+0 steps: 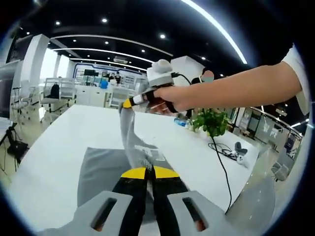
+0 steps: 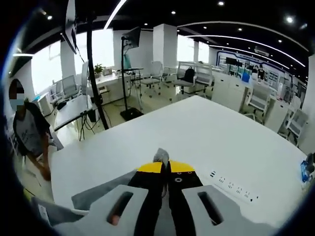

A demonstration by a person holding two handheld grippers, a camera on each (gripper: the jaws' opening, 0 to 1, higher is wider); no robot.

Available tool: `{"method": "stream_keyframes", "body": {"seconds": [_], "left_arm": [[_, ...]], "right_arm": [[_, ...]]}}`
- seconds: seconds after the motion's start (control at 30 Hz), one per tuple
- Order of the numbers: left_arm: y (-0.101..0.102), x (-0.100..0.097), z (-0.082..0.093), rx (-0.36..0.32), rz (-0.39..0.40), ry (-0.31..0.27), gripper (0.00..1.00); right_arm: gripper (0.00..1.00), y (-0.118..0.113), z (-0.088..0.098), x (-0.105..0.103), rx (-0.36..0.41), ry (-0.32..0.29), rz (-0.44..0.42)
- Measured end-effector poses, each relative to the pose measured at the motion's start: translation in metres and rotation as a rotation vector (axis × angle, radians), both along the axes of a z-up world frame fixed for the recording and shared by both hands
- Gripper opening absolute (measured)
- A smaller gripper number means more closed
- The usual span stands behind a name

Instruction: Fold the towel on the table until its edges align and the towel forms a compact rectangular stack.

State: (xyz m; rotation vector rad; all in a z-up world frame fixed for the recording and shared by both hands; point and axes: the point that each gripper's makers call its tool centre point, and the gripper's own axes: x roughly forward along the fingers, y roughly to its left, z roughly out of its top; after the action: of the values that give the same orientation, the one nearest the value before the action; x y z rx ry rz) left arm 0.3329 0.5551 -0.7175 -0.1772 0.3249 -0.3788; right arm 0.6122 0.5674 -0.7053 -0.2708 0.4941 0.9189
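Closest to you, at the bottom of the left gripper view, your left gripper (image 1: 149,173) has its yellow-tipped jaws closed on a pinch of the grey towel (image 1: 101,169), right by the sewn label. Just beyond, that towel lies partly flat on the white table (image 1: 59,147), while a strip of it rises steeply to your right gripper (image 1: 132,102), held well above the surface in your hand (image 1: 170,98). From the right gripper view, the right gripper (image 2: 166,168) also has its jaws pinched together on a small tuft of towel (image 2: 161,155), with more grey cloth trailing down toward the table (image 2: 197,128) below. So you hold one edge at two points, one low and one high. Judging from this, the fold is at an early stage: edges are not aligned and no compact stack exists yet. Farther off sit a power strip (image 2: 231,188), a potted plant (image 1: 211,122) and a black cable (image 1: 221,162). Farthest away are office desks and chairs, and a seated person (image 2: 29,132) beside the table.
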Motion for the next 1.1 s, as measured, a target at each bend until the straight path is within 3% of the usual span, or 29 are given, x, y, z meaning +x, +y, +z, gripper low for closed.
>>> {"method": "stream_keyframes", "body": {"seconds": [0.23,0.57,0.77,1.1], "left_arm": [[0.017,-0.002,-0.014,0.006,0.027,0.023,0.03],[0.035,-0.003,-0.042,0.019,0.048,0.068,0.03],[0.052,-0.001,-0.066,0.032,0.064,0.103,0.03],[0.067,-0.004,-0.093,0.045,0.078,0.148,0.03]], "right_arm": [[0.00,0.017,-0.016,-0.003,-0.021,0.009,0.020],[0.00,0.039,-0.053,0.003,-0.050,0.036,0.027],[0.00,0.050,-0.071,0.002,-0.064,0.050,0.029],[0.00,0.061,-0.090,-0.002,-0.094,0.053,0.045]]}}
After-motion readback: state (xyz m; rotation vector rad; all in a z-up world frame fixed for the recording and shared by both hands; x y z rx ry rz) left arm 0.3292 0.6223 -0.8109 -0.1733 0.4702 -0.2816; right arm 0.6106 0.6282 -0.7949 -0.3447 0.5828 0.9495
